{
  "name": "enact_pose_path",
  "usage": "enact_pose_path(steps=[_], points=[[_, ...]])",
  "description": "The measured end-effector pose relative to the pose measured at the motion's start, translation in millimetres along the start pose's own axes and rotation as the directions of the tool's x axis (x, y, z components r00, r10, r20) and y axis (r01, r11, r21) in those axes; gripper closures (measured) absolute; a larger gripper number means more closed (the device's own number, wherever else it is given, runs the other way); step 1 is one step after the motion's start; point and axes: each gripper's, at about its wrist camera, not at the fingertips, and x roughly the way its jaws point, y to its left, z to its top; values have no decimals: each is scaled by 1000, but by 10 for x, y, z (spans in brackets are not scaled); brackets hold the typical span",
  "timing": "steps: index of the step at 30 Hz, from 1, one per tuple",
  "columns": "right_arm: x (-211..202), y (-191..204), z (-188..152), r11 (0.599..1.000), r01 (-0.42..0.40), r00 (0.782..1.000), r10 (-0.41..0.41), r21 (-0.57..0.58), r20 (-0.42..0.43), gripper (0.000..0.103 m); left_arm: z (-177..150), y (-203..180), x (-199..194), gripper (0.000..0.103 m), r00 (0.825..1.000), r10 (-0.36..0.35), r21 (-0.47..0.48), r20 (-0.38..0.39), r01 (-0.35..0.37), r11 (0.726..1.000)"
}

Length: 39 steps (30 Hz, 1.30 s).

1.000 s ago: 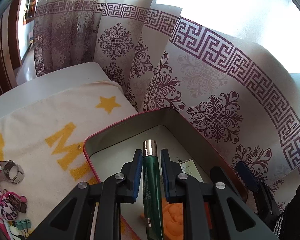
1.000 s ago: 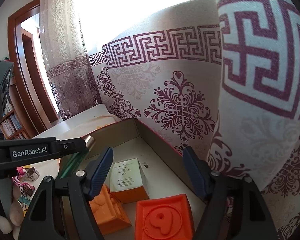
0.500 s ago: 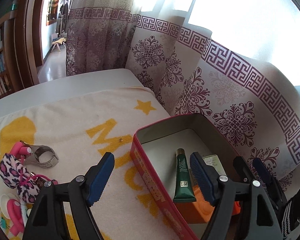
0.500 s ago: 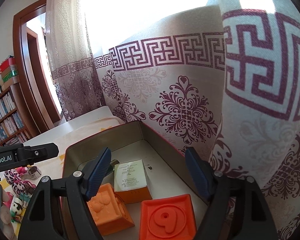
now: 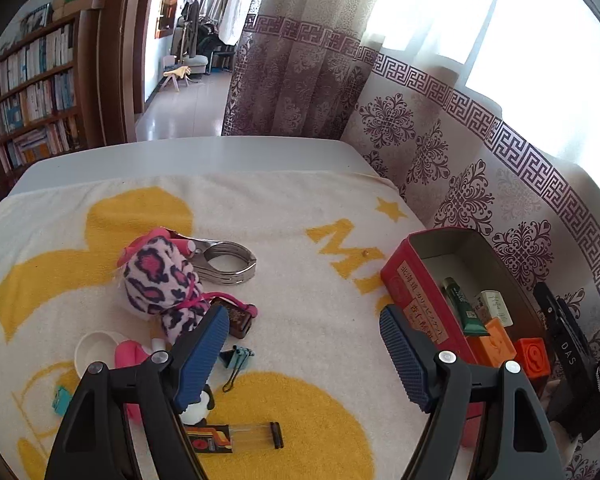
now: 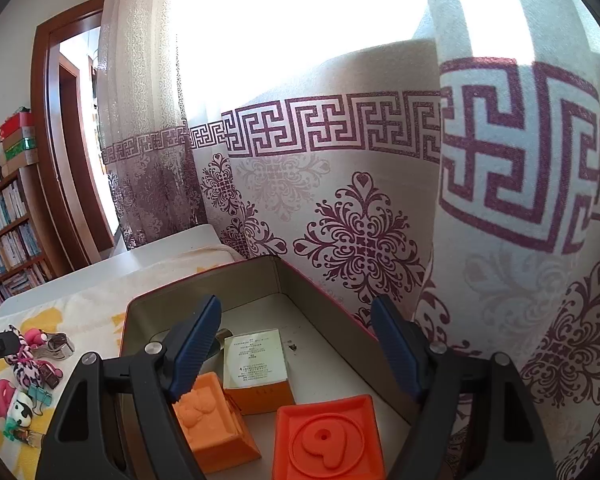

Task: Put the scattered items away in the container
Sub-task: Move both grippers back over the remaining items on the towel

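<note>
The tin stands on the towel at the counter's curtain side. Inside the tin lie a green tube, a carton, an orange block and a red block. The left gripper hangs over the towel left of the tin, fingers wide, nothing between them. The right gripper hangs over the tin's interior, fingers wide and empty. Left of the tin, well apart from it, the scattered items remain on the towel: a leopard-print pouch, a metal clamp, a teal binder clip, a white cup, a clear case and a small brown box.
</note>
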Motion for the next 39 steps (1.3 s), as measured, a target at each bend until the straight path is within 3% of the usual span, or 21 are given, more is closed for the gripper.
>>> enact_pose_path(steps=[4,11,16,21,25,28,31,33,36,39], points=[[-22,71,-25,999,19,1000,-18,-40,23,22,-229,468,-204,23,994,109,-24,23,-109,994],[-58,179,-63,995,43,998,-38,-95,53,22,-601,1427,-426,23,970,244,-201,-5,-240,950],[-113,205,-70,991,76,994,-66,-106,91,22,-772,1770,-466,23,966,256,-283,-19,-251,926],[-292,274,-82,982,144,974,-120,-118,191,22,-868,1812,-391,23,970,240,-288,-32,-239,927],[-498,437,-86,975,163,954,-118,-148,276,22,-924,1810,-338,23,973,226,-272,-46,-230,934],[-698,670,-82,981,71,963,-21,-179,267,17,-948,1796,-334,23,970,237,-254,-52,-242,937],[-828,1017,-79,959,-150,970,190,-239,155,14,-968,1796,-352,23,973,225,-251,-48,-229,940],[-852,1300,-90,911,-307,943,330,-277,39,14,-975,1801,-359,23,974,220,-256,-49,-225,940],[-802,1759,-205,807,-510,860,488,-297,-149,14,-992,1818,-380,23,975,216,-255,-49,-221,941],[-649,2141,-377,726,-640,764,562,-253,-318,14,-1012,1817,-386,23,975,215,-252,-50,-221,942]])
